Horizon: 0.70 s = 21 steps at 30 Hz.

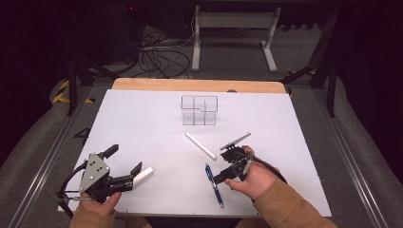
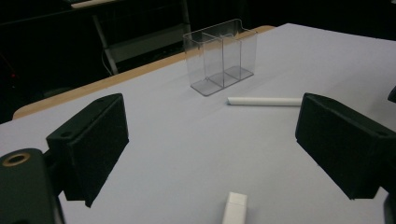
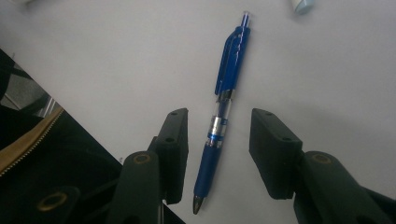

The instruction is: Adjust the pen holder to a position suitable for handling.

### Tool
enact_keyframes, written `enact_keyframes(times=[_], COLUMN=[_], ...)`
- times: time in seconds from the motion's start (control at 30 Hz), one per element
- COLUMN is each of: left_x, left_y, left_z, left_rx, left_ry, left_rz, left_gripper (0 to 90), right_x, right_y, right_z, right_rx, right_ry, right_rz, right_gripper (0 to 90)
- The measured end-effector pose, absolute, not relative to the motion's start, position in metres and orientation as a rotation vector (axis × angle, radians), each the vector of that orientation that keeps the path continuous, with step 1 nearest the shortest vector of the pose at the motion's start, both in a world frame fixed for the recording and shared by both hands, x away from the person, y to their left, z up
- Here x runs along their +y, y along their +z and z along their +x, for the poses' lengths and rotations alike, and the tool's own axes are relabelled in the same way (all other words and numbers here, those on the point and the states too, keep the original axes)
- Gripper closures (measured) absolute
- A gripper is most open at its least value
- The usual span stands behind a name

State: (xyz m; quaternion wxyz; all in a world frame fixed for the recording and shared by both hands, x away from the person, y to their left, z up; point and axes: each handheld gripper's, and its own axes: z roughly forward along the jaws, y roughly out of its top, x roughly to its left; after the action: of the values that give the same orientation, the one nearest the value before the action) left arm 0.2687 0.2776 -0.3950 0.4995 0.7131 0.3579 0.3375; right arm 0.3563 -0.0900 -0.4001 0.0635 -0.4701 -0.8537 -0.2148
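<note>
At about eight o'clock on the white surface (image 1: 157, 114), the left tongs (image 1: 127, 167) rested with their jaws wide apart and nothing between them; a short white stick (image 1: 144, 175) lay just beside their tips, and in the left gripper view its end showed low between the jaws. Toward twelve o'clock stood a clear divided holder (image 1: 199, 110), with a long white stick (image 1: 200, 145) lying near the middle of the surface. Right of that, a grey pen (image 1: 235, 141) lay slantwise.

At about five o'clock the right tongs (image 3: 218, 156) hung over the blue pen (image 3: 223, 109), plainly the nearer hand to it. Their jaws stood partly apart, one on each side of the barrel near its grip end, neither pad touching it. The pen's long axis ran straight out along the tongs' own line, tip toward the hand and clip end away, so the jaws would likely close squarely across the barrel.
</note>
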Motion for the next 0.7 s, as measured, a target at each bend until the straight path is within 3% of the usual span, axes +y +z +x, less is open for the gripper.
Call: enact_keyframes(times=[0.7], left_x=[0.278], left_y=[-0.395], left_z=[0.269], left_rx=[0.868], left_ry=[0.818], left_rz=[1.728], left_gripper=[10.2], right_x=[-0.074], right_y=[-0.417], right_z=[0.347], right_rx=[-2.552], right_ry=[-0.420], right_rz=[-1.493], right_gripper=[63.8])
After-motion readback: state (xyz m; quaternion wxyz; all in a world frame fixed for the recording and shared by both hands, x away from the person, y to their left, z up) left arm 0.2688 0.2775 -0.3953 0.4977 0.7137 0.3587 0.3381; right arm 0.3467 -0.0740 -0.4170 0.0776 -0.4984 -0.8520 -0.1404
